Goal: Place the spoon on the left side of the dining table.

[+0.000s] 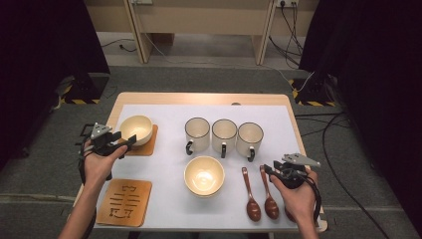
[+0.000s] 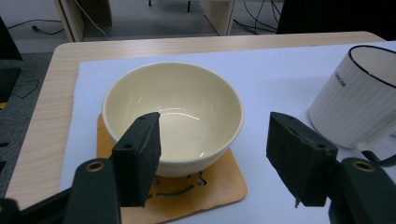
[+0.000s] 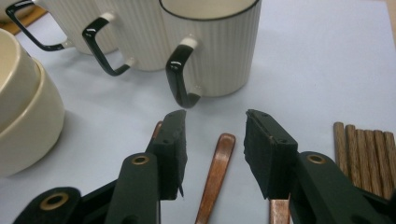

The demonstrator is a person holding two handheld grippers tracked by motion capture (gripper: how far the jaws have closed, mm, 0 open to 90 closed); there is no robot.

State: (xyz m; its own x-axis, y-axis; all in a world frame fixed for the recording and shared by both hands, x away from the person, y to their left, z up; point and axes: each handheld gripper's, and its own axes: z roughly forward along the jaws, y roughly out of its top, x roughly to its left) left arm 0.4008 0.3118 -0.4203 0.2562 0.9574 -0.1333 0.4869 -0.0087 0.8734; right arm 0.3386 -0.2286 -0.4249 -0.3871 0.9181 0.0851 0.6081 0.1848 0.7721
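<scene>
A cream bowl point(image 1: 135, 128) sits on a wooden coaster point(image 1: 148, 146) at the back left of the white mat. My left gripper point(image 1: 127, 142) hovers open just short of its near side; in the left gripper view the bowl point(image 2: 173, 107) lies close beyond the spread jaws of the left gripper point(image 2: 215, 135). My right gripper point(image 1: 271, 169) is open over the handles of two wooden spoons point(image 1: 260, 195) at the front right. In the right gripper view a spoon handle point(image 3: 217, 170) runs between the jaws of the right gripper point(image 3: 212, 123), which hold nothing.
Three white ribbed mugs point(image 1: 224, 135) stand in a row mid-table, handles toward me. Stacked cream bowls point(image 1: 204, 175) sit in the centre. A second coaster point(image 1: 124, 201) lies bare at the front left. Wooden chopsticks point(image 3: 364, 151) lie right of the spoons.
</scene>
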